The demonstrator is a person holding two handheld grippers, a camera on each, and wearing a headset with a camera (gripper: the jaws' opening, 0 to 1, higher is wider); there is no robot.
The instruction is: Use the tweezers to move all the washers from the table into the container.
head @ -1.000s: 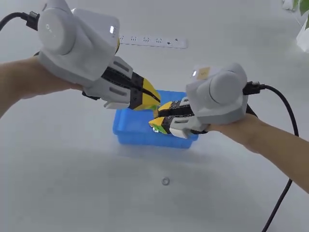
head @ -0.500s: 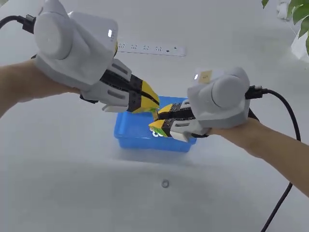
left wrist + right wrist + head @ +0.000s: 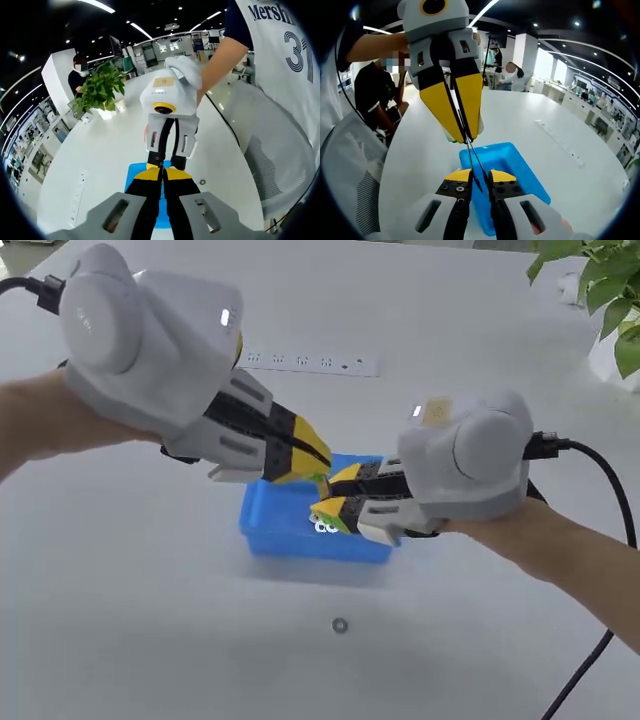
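Observation:
A blue container [image 3: 268, 530] sits mid-table with a few washers [image 3: 325, 528] inside it. One loose washer [image 3: 340, 625] lies on the white table in front of it. Both grippers meet tip to tip above the container. My left gripper [image 3: 320, 458] reaches in from the upper left, its yellow jaws shut on one end of thin black tweezers [image 3: 476, 162]. My right gripper [image 3: 322, 505] comes from the right. In the right gripper view its jaws [image 3: 480, 176] stand closed narrowly around the tweezers' two legs. The loose washer [image 3: 202, 182] also lies to the right of the container [image 3: 131, 175] in the left gripper view.
A white power strip [image 3: 310, 363] lies on the table behind the container. A potted plant [image 3: 590, 280] stands at the far right corner. The right gripper's black cable [image 3: 605, 510] trails off to the right. People and an office chair are beside the table.
The head camera has shifted, so the picture sits slightly lower. Both grippers stay together over the container and the loose washer has not moved.

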